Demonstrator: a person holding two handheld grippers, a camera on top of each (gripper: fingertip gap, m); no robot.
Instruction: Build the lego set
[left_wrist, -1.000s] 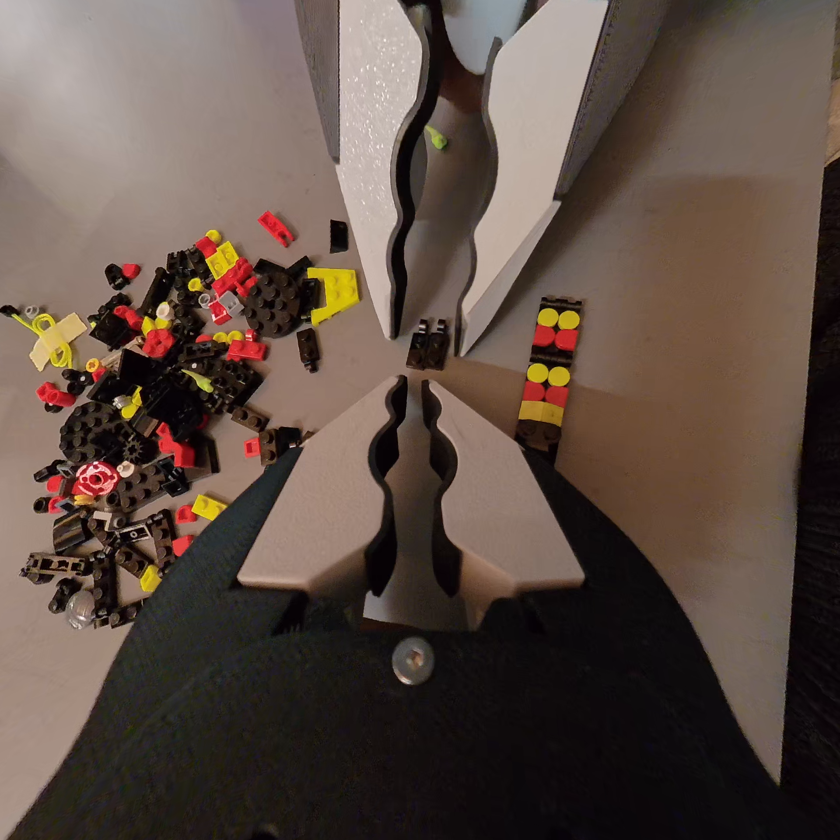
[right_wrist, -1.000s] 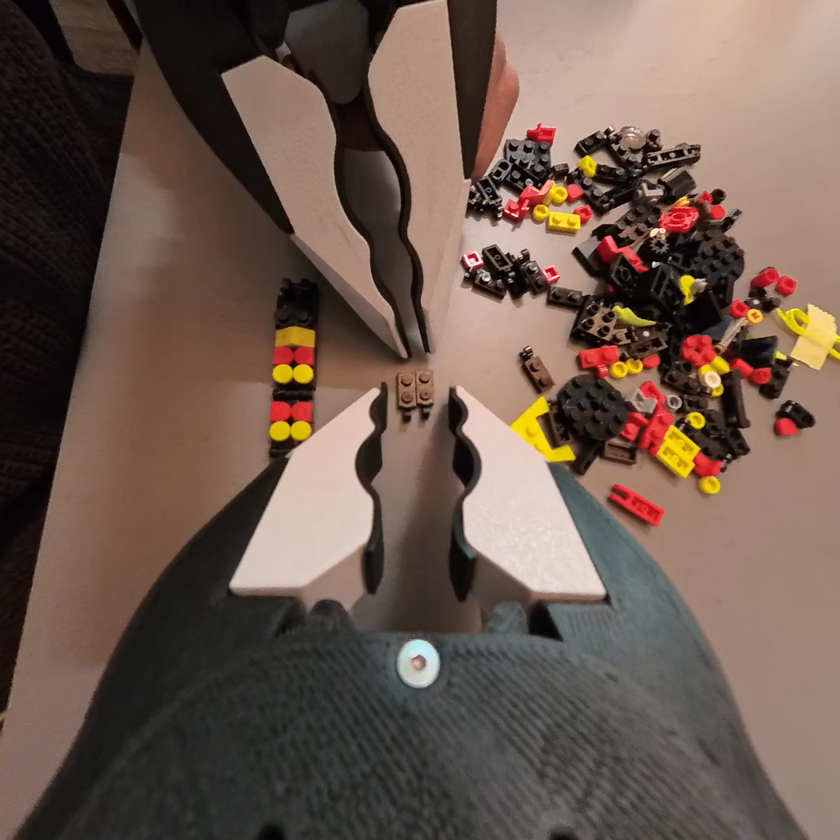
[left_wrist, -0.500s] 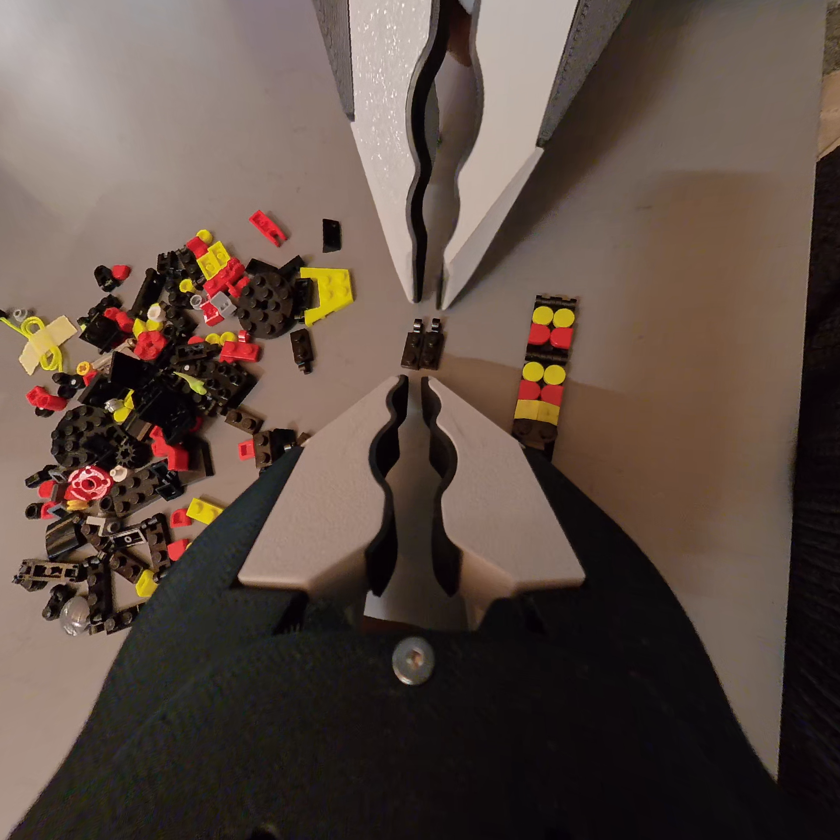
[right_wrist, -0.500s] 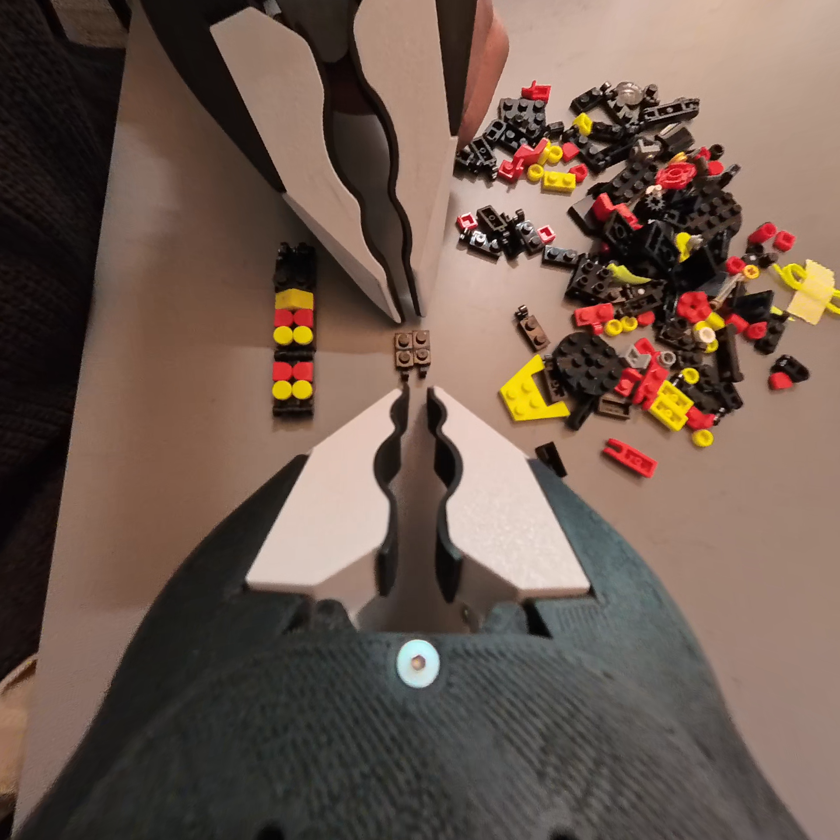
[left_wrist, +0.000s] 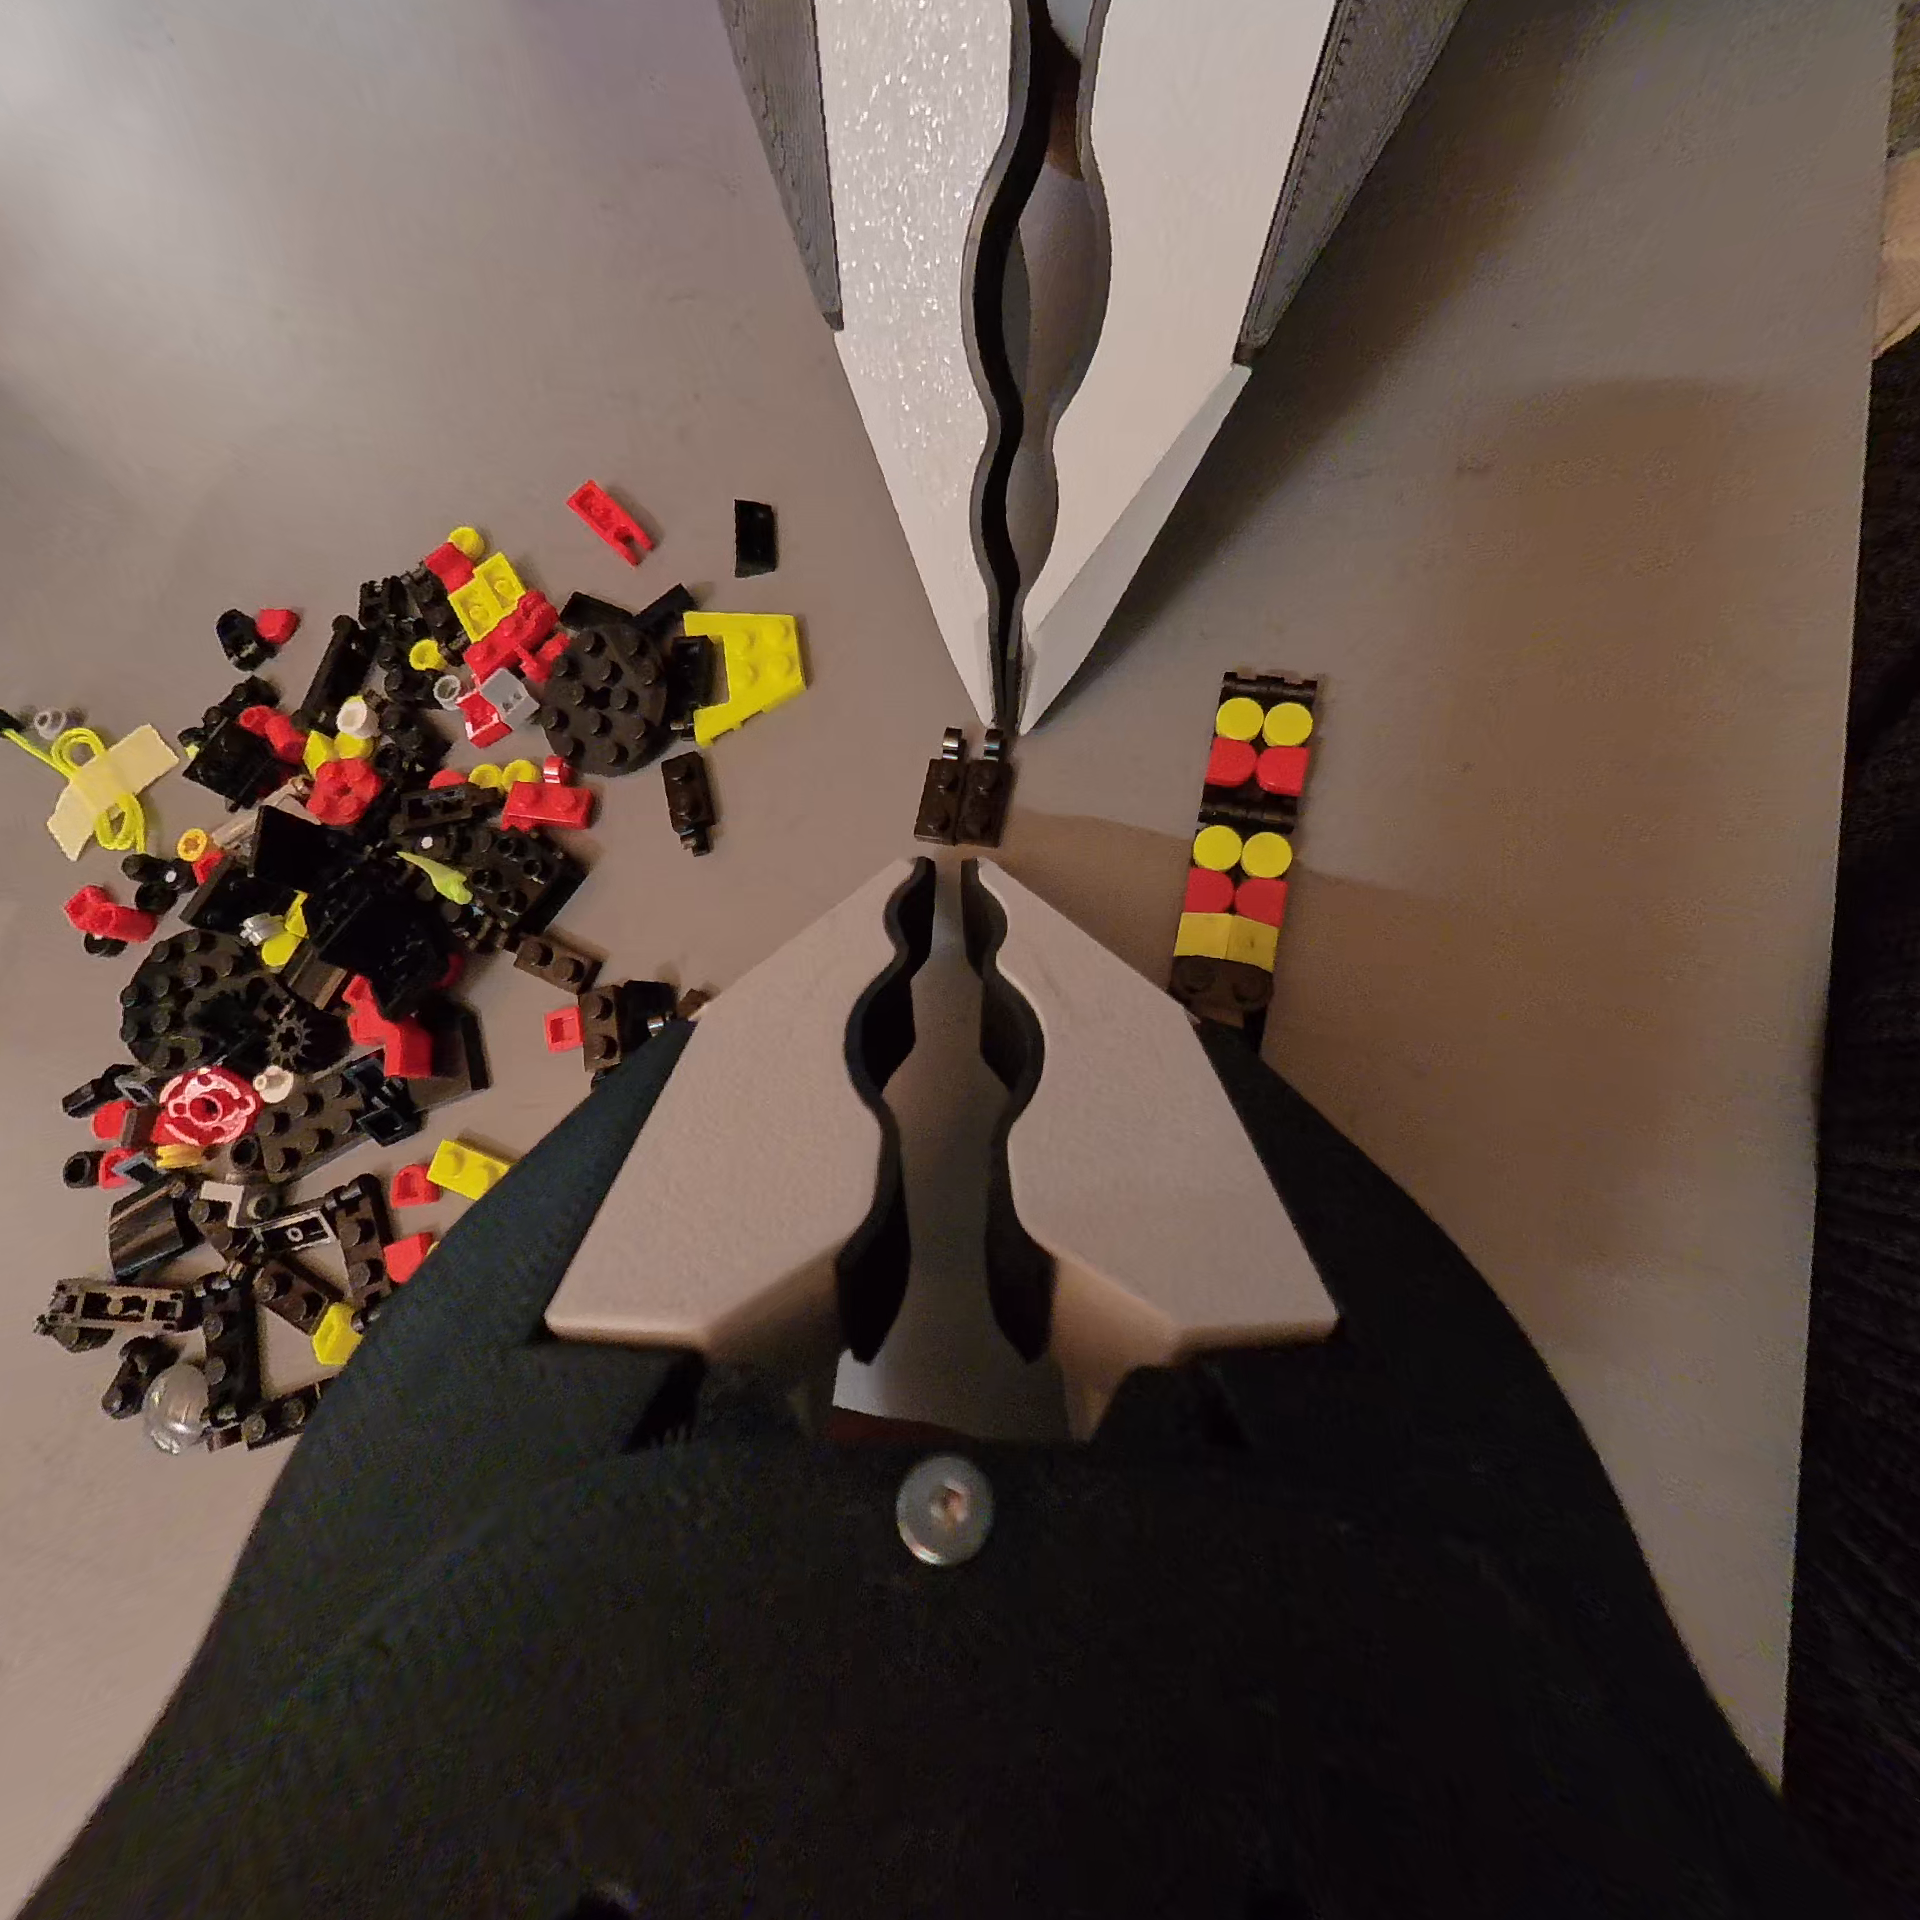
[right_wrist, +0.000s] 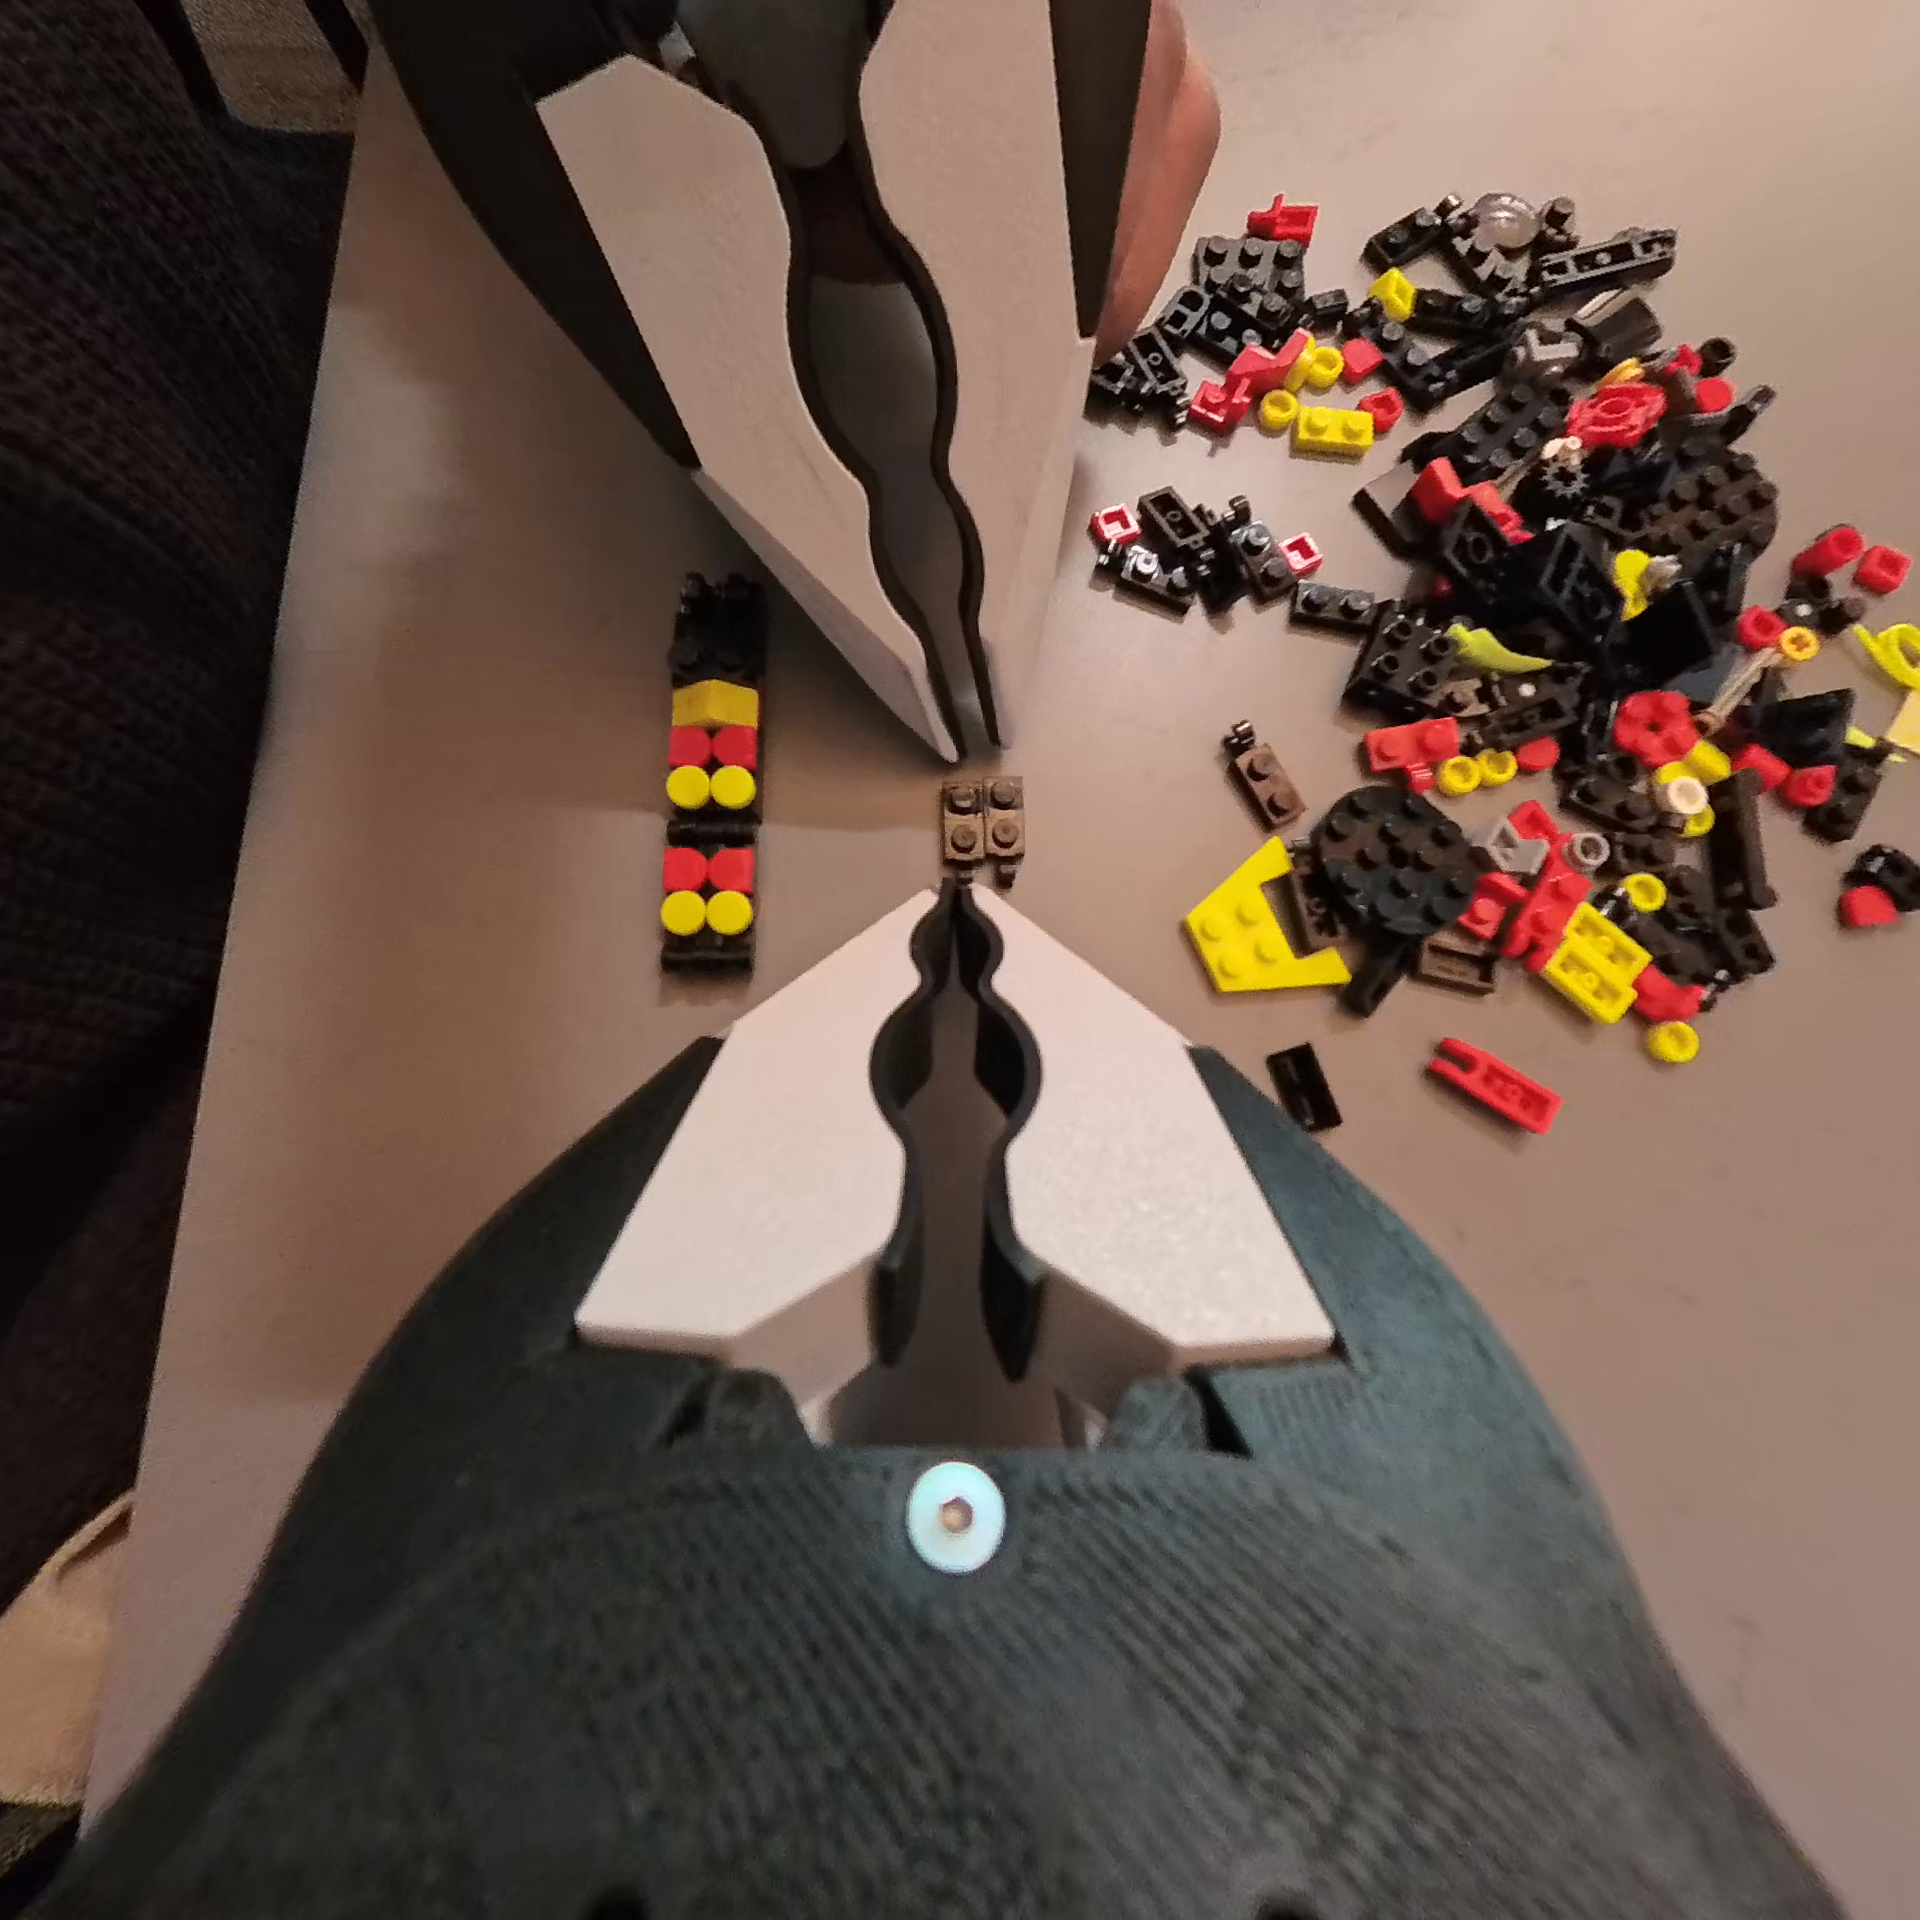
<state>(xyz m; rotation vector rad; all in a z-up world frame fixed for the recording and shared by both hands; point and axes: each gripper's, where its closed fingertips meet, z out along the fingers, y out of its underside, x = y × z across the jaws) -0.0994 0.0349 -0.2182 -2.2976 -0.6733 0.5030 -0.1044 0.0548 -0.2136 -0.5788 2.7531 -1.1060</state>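
Observation:
Two dark brown clip plates (left_wrist: 964, 795) lie side by side on the grey table, between the tips of both grippers; they also show in the right wrist view (right_wrist: 983, 821). My left gripper (left_wrist: 943, 868) stands just short of their plain end, with a narrow gap between its fingers and nothing in it. My right gripper (right_wrist: 952, 902) is shut, its tips at the clip end of the plates and nothing between them. A black strip (left_wrist: 1242, 842) with yellow and red round tiles lies beside them on the table; it also shows in the right wrist view (right_wrist: 710, 790).
A pile of loose black, red and yellow pieces (left_wrist: 343, 883) lies to the left in the left wrist view and to the right in the right wrist view (right_wrist: 1558, 644). The table edge (left_wrist: 1829, 935) runs close beyond the strip, with dark fabric past it. My left and right fingertips are right by each other.
A second ago my right gripper stood open around the two plates. It has drawn back off them and shut on air; the plates stay on the table. My left gripper has barely moved.

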